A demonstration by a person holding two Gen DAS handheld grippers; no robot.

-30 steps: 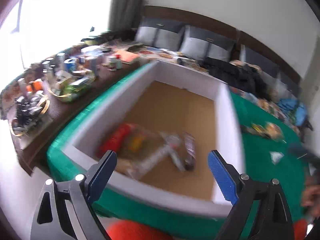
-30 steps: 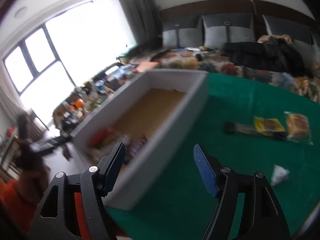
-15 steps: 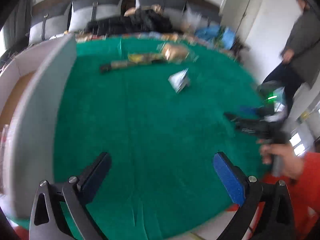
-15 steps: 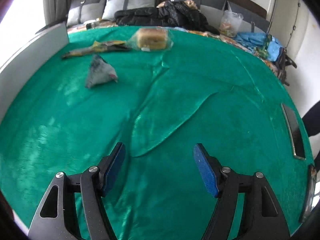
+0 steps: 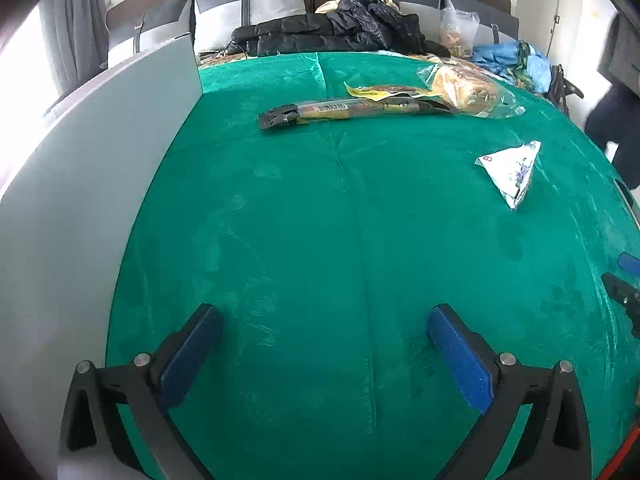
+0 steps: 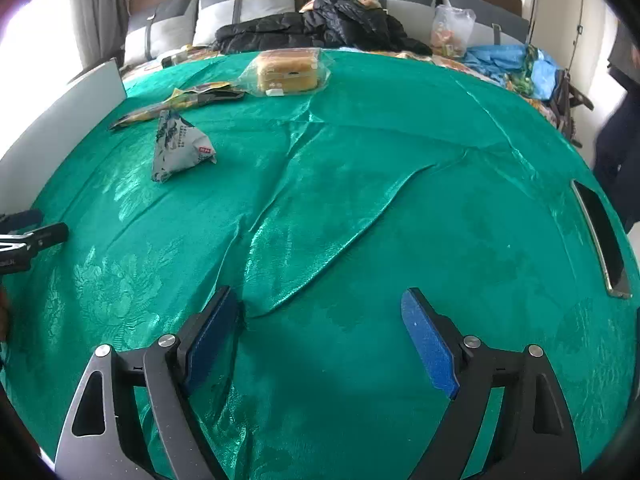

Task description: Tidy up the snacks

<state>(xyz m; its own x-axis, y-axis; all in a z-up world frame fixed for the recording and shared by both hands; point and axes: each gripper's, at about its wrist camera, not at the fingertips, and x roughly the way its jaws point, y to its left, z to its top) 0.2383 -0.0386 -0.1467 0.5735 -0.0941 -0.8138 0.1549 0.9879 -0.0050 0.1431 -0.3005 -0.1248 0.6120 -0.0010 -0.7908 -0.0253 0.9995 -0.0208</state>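
Box wall (image 5: 100, 168), white, tall, just left of left tongs (image 5: 324, 332); inside hidden from both views, contents not tellable. Left tongs: released, blue pads wide apart, nothing between, poised over green cloth (image 5: 320, 240). Right tongs (image 6: 320, 320): likewise released and bare, above a creased stretch of cloth. Long dark snack stick (image 5: 352, 111), well ahead of left tongs, lying flat. Yellow packet (image 5: 384, 91), touching stick's far side. Bagged bread (image 6: 286, 70), clear wrapper, far ahead and left of right tongs, beside yellow packet. Triangular white pouch (image 6: 176, 148), ahead-left of right tongs, apart from the rest.
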